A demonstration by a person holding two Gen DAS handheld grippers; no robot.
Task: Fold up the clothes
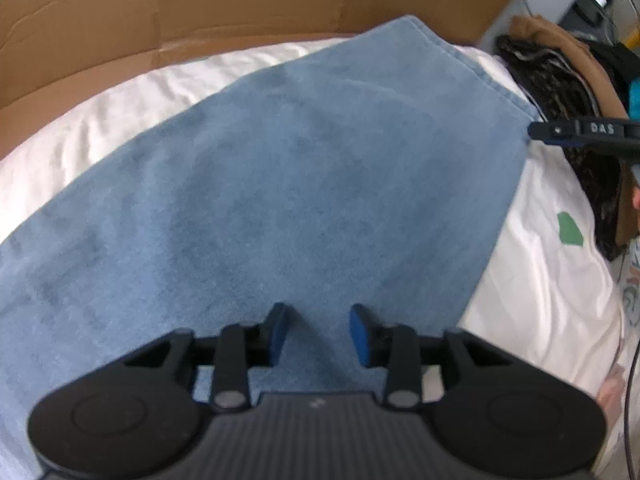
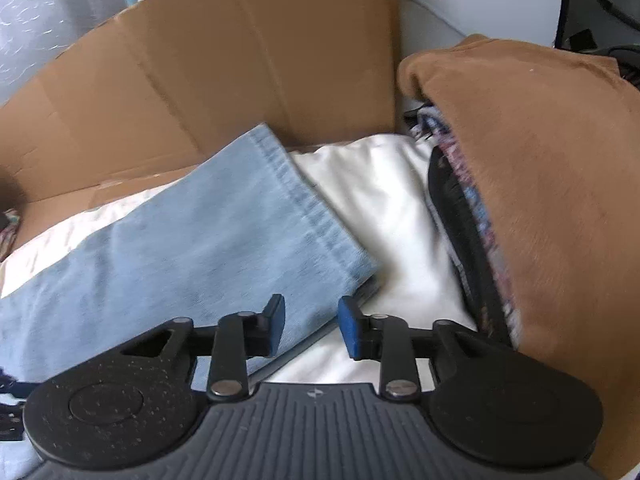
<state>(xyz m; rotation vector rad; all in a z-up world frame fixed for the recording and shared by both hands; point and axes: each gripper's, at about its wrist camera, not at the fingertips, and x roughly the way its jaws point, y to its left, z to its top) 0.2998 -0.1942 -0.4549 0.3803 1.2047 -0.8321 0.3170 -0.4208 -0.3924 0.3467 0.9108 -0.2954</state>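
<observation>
Denim garment [image 1: 280,184] flat on white sheet [image 2: 384,184]; both jaws apart, seemingly empty

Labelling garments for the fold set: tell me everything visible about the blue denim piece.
The blue denim piece is light, faded blue, soft and slightly mottled, with a stitched double-seam hem at its far end. It lies flat as a long leg-like panel, running diagonally over the white sheet, its far corner near the cardboard wall. A darker under-layer edge shows beneath its near corner. The left gripper sits over it, fingers apart; the right gripper straddles its near corner, also apart.
</observation>
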